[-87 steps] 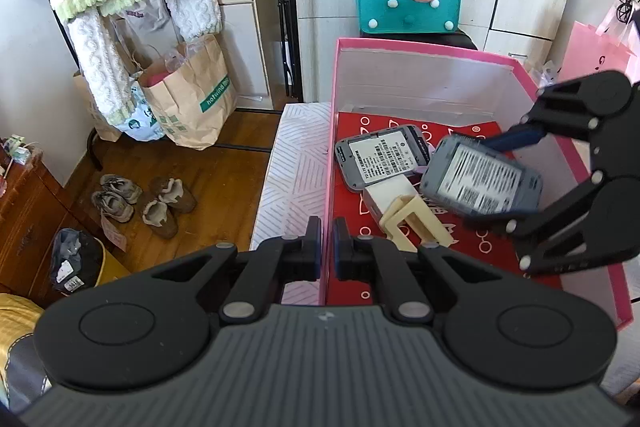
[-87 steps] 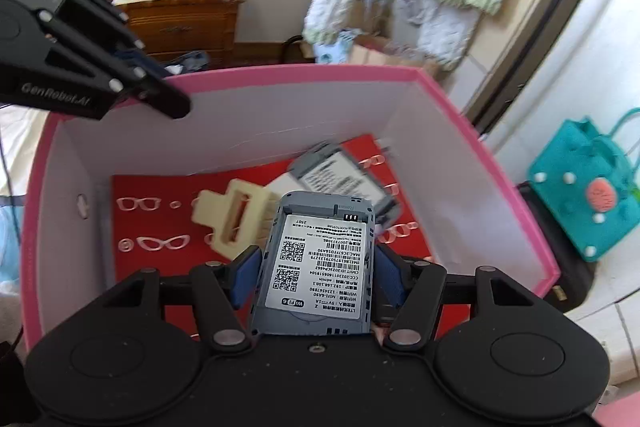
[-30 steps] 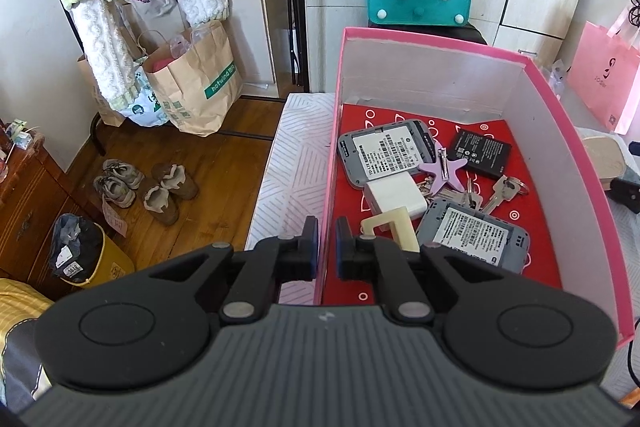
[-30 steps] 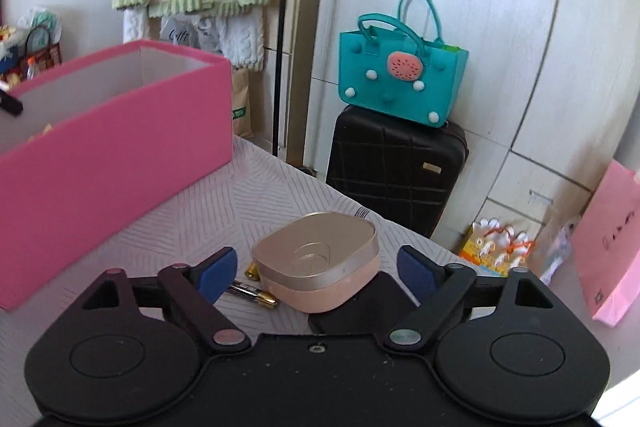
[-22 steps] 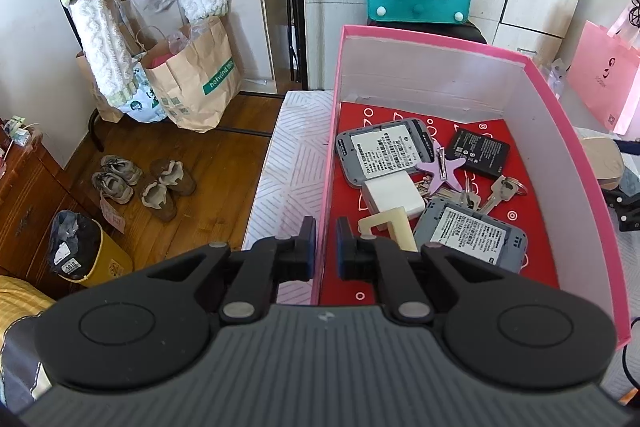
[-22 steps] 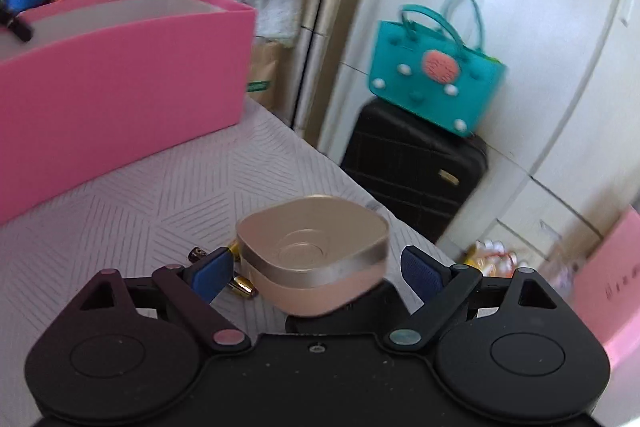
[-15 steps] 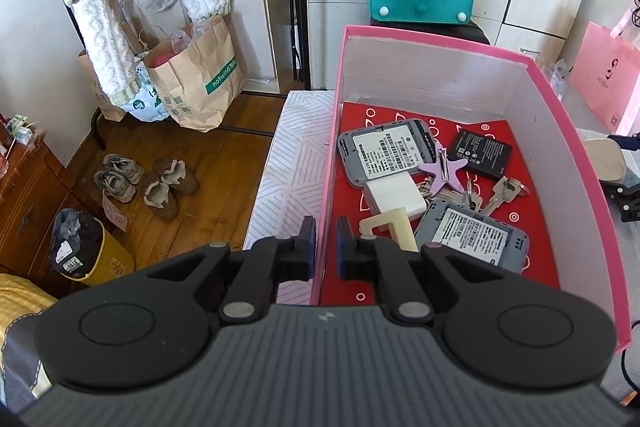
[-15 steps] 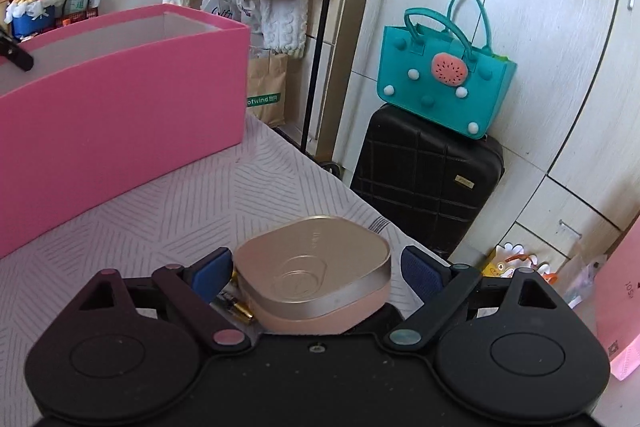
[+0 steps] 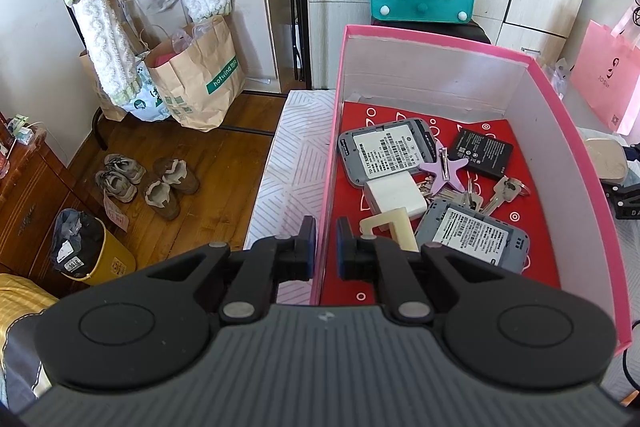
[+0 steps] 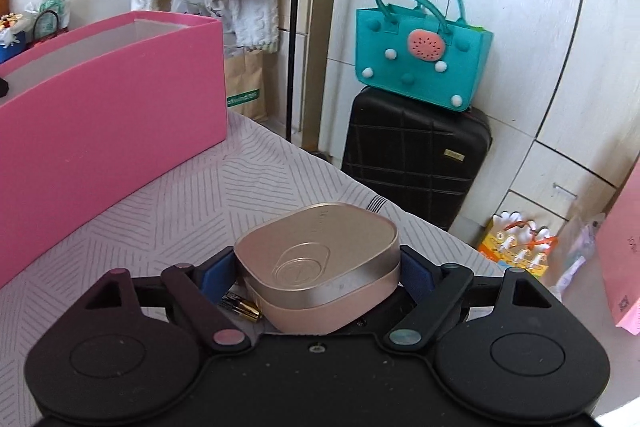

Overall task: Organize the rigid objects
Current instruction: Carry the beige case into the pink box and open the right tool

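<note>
My left gripper (image 9: 325,247) is shut on the left wall of the pink box (image 9: 560,131). On the box's red floor lie two grey devices (image 9: 386,151) (image 9: 474,241), a black battery pack (image 9: 480,153), a purple star clip (image 9: 444,169), keys (image 9: 500,193), a white charger (image 9: 394,195) and a cream clip (image 9: 390,231). Outside the box, on the patterned cloth, sits a rose-gold case (image 10: 320,267). My right gripper (image 10: 316,269) is closing on it, its blue pads (image 10: 218,273) against the case's sides. A small battery (image 10: 242,305) lies beside the case.
The pink box (image 10: 112,115) stands left of the case on the striped cloth (image 10: 224,195). Beyond the cloth's edge are a black suitcase (image 10: 412,155) with a teal bag (image 10: 424,55) on top, and a pink paper bag (image 9: 604,79). Wooden floor with shoes (image 9: 148,183) lies far left.
The right gripper has come down around the rose-gold case and its jaws have narrowed onto it. The left gripper and the box have stayed still.
</note>
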{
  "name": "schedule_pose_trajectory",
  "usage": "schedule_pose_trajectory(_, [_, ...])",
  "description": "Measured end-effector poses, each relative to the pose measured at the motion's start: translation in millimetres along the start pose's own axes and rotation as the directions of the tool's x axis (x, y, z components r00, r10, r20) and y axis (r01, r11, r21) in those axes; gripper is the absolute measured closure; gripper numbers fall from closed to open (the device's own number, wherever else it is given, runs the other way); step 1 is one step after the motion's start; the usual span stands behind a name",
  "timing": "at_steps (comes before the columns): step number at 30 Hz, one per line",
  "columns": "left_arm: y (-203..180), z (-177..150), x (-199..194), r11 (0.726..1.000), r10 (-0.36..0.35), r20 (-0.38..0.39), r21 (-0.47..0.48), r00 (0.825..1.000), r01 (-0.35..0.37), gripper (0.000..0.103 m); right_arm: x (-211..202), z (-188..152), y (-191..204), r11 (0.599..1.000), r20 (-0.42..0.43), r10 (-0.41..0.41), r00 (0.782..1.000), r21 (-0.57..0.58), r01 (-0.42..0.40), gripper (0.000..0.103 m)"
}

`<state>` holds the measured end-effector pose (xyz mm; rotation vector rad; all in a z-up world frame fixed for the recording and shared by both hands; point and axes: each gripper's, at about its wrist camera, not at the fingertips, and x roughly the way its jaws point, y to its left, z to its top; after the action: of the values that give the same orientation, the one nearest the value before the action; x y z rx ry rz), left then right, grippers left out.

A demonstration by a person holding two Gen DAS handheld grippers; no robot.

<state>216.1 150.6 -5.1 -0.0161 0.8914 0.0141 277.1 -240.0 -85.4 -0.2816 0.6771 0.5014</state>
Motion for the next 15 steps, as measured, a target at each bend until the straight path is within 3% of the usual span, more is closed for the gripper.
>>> schedule_pose_trajectory(10, [2, -2, -2, 1.000, -0.019, 0.005, -0.004, 1.000, 0.019, 0.095, -22, 6, 6, 0.999, 0.049, -0.035, 0.998, 0.005, 0.035, 0.016])
schedule_pose_trajectory(15, [4, -5, -8, 1.000, -0.020, 0.040, -0.010, 0.999, 0.020, 0.096, -42, 16, 13, 0.999, 0.098, 0.020, 0.995, 0.030, -0.023, 0.016])
